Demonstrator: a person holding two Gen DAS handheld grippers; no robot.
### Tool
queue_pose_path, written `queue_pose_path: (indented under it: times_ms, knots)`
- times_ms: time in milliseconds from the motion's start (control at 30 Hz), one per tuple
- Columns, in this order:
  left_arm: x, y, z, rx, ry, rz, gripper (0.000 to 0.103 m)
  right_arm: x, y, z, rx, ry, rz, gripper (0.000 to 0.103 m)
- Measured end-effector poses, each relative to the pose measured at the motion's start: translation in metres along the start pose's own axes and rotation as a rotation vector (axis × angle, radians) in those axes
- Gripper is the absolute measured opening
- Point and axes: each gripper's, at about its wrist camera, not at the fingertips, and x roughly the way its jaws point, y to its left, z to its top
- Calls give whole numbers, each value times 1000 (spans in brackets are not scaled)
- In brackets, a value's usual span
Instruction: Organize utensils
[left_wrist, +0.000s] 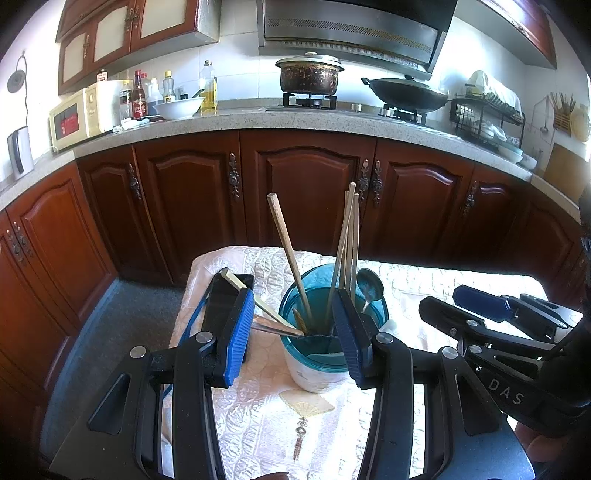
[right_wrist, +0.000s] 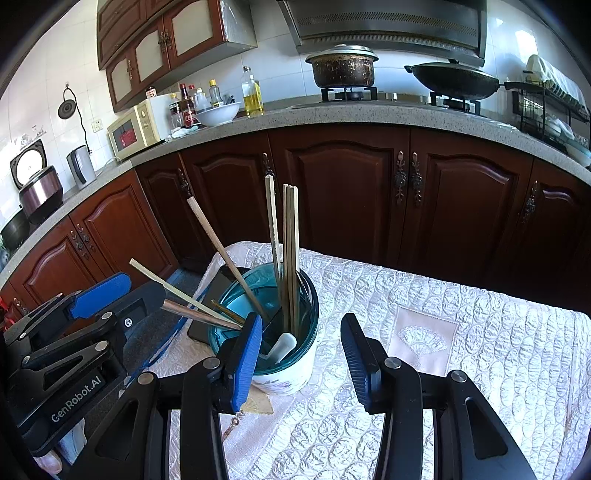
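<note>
Chopsticks (left_wrist: 345, 243) stand in holder (left_wrist: 317, 373) between left fingers (left_wrist: 236, 332).

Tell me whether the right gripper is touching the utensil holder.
Cannot tell. In the right wrist view the right gripper has open jaws, and its blue finger overlaps the utensil holder; no gap or contact shows plainly. The left wrist view does not settle it.

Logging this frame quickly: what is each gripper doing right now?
Left gripper: open, jaws either side of the teal-rimmed white utensil holder, gripping nothing.
Right gripper: open, empty.
</note>
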Motion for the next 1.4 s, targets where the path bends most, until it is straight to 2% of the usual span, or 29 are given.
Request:
queue_pose_path:
  times_ms: [1400]
  knots:
    - [11,1,-1,-1,15,-4,44,15,-8,-2,8,40,6,42]
